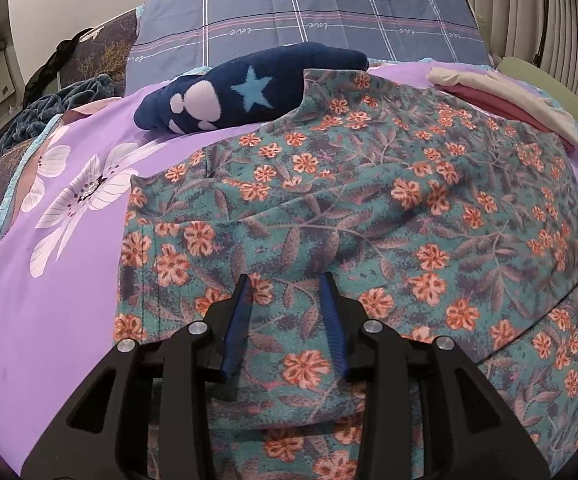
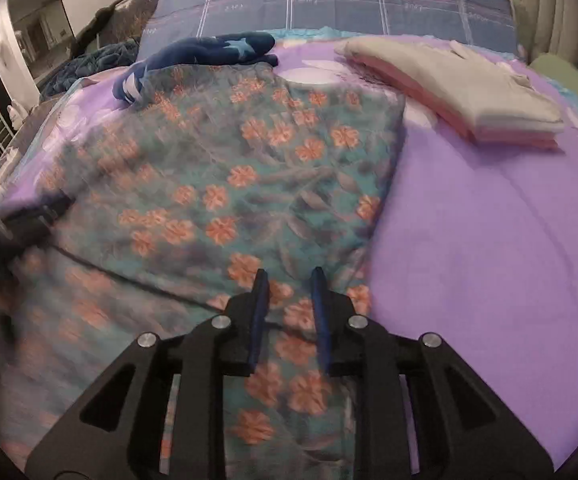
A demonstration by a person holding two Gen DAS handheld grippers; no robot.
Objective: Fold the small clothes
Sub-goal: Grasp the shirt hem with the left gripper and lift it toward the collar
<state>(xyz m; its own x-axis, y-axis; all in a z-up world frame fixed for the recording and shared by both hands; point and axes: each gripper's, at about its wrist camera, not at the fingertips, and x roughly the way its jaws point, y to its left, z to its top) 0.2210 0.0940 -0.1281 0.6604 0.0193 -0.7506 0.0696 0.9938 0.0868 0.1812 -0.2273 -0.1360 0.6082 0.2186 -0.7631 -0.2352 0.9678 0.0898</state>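
Left wrist view: my left gripper (image 1: 286, 280) hung over the floral garment (image 1: 369, 216), jaws partly apart, cloth showing in the gap, pads not pressing on it.
Right wrist view: blurred; my right gripper (image 2: 289, 274) stood narrowly parted above the same floral garment (image 2: 225, 168) near its right edge, nothing pinched that I could see.
Garment: spread across the purple bedsheet (image 1: 65, 272), creased, a fold edge running across its near part.
Beyond it: a navy star-print piece (image 1: 245, 88) lay at its far edge, touching it.
Far right: a folded stack (image 2: 461, 88), beige over pink, sat apart on the sheet.
Head of bed: a blue plaid pillow (image 1: 309, 12).
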